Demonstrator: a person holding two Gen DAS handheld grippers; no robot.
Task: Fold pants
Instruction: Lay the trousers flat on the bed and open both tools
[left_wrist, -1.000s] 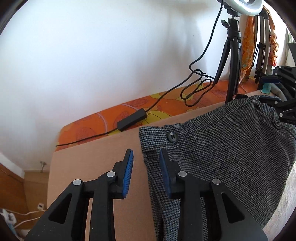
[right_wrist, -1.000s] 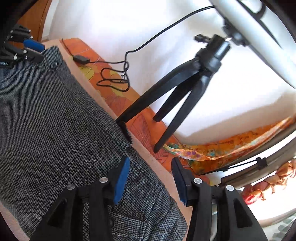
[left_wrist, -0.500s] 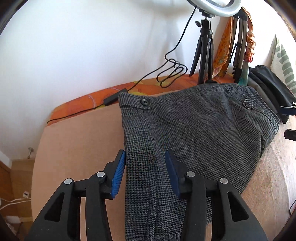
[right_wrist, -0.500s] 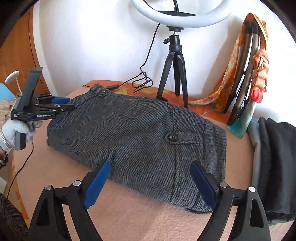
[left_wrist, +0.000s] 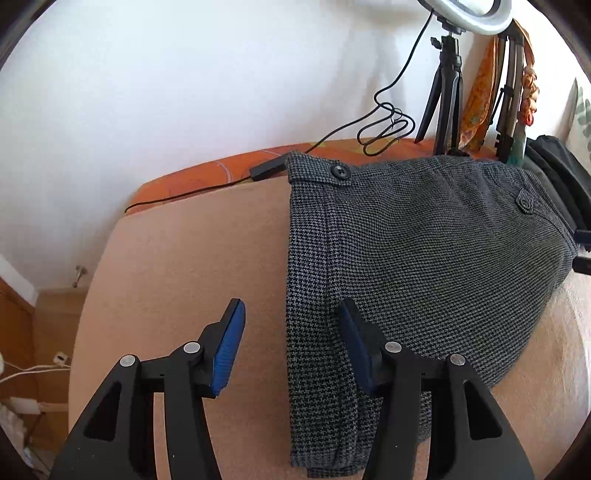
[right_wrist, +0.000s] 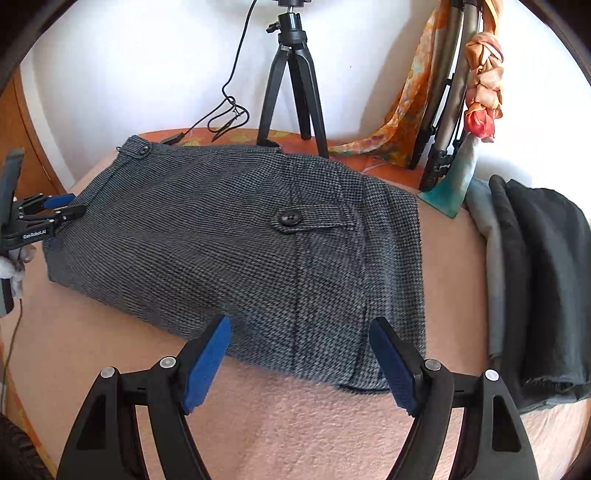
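Both grippers backed off; pants (right_wrist: 236, 236) lie ahead.

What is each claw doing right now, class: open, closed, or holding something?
Left claw: opening, holding nothing; the pants edge lies between its jaws.
Right claw: open, closing slightly, holding nothing.

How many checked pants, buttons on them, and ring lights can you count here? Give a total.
Checked pants: 1
Buttons: 2, the waist button and the pocket button
Ring light: 1
Total: 4
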